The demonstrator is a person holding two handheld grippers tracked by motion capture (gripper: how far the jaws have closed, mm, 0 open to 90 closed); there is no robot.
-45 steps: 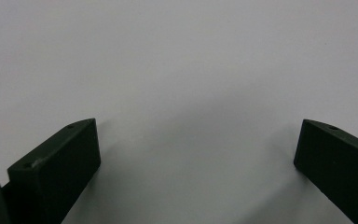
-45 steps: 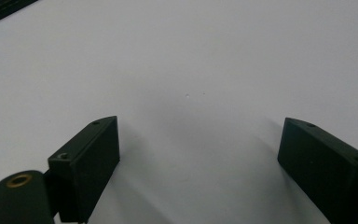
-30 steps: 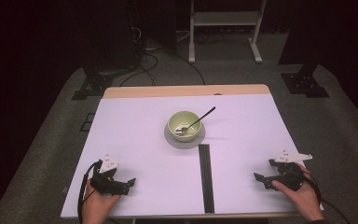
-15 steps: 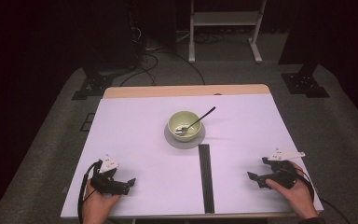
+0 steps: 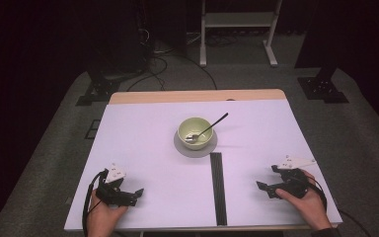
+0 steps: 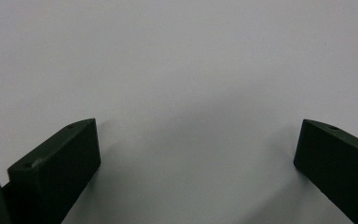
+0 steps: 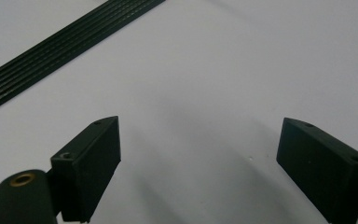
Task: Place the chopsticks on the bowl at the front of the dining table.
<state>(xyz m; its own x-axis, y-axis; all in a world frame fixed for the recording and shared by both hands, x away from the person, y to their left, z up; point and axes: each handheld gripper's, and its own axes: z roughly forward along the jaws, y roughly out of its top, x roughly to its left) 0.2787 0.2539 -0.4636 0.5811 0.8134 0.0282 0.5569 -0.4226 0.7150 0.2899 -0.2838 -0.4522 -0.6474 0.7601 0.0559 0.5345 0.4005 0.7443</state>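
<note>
The white table (image 5: 143, 133) is carrying a green bowl (image 5: 195, 131) with a spoon (image 5: 208, 128), probably metal, on a grey saucer (image 5: 195, 146) at its centre; the left gripper (image 5: 134, 194) and right gripper (image 5: 265, 185) are resting wide apart, jaws spread and empty.

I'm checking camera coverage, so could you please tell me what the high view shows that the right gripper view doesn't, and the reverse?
High view: the green bowl on its grey saucer, the spoon leaning in the bowl, the left gripper and both hands. Right gripper view: a close look along the right gripper, its jaws wide apart with nothing between them. Both: the right gripper, the white table and the black ribbed strip.
</note>
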